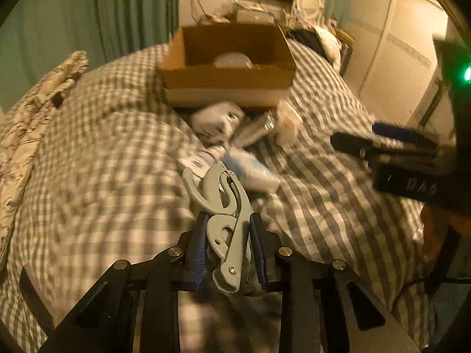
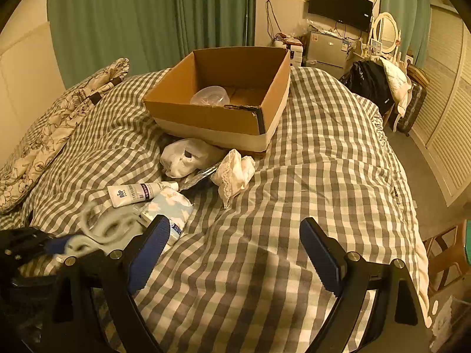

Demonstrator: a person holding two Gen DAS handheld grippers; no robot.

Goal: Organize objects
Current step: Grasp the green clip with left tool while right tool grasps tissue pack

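My left gripper [image 1: 226, 220] is shut on grey kitchen scissors [image 1: 219, 206], held just above the checked bedcover; they show blurred in the right wrist view [image 2: 103, 229]. An open cardboard box [image 2: 217, 117] stands at the back of the bed with a clear plastic bowl [image 2: 209, 96] inside. In front of it lie a white mask [image 2: 188, 156], a lace cloth [image 2: 234, 173], a white tube [image 2: 138, 193] and a floral tissue pack [image 2: 169, 206]. My right gripper [image 2: 232, 235] is open and empty over the bedcover, right of the scissors; it shows in the left wrist view [image 1: 391, 144].
A floral pillow [image 2: 56, 135] lies at the bed's left. A silvery foil packet [image 1: 256, 128] lies by the mask. Beyond the bed stand a small fridge [image 2: 326, 47], a monitor [image 2: 338, 4], a mirror [image 2: 385, 31] and a chair with clothes [image 2: 379, 85]. Louvred doors [image 2: 447, 135] line the right.
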